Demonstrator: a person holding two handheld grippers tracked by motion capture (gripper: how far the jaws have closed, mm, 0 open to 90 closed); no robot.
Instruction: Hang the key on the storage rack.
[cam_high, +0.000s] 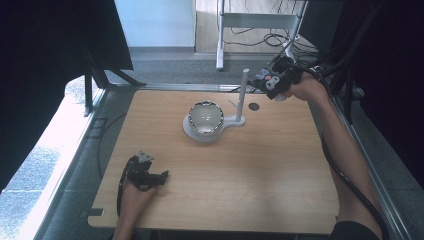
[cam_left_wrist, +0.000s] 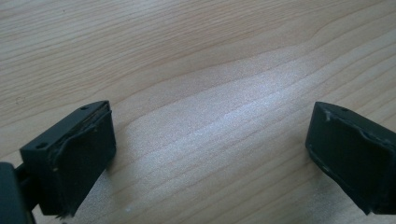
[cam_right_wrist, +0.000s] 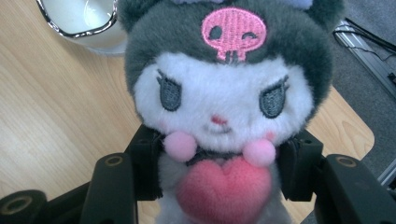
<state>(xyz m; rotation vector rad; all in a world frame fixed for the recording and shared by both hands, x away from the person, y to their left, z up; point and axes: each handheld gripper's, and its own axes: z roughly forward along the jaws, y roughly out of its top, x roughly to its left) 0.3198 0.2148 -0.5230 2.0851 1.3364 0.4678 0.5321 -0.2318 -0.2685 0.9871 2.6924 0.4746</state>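
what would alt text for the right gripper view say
A plush toy with a white face, dark grey hood bearing a pink skull and a pink heart on its chest is clamped at the body by the right gripper. Behind it lie the wooden table and the shiny rim of a bowl at the upper left.
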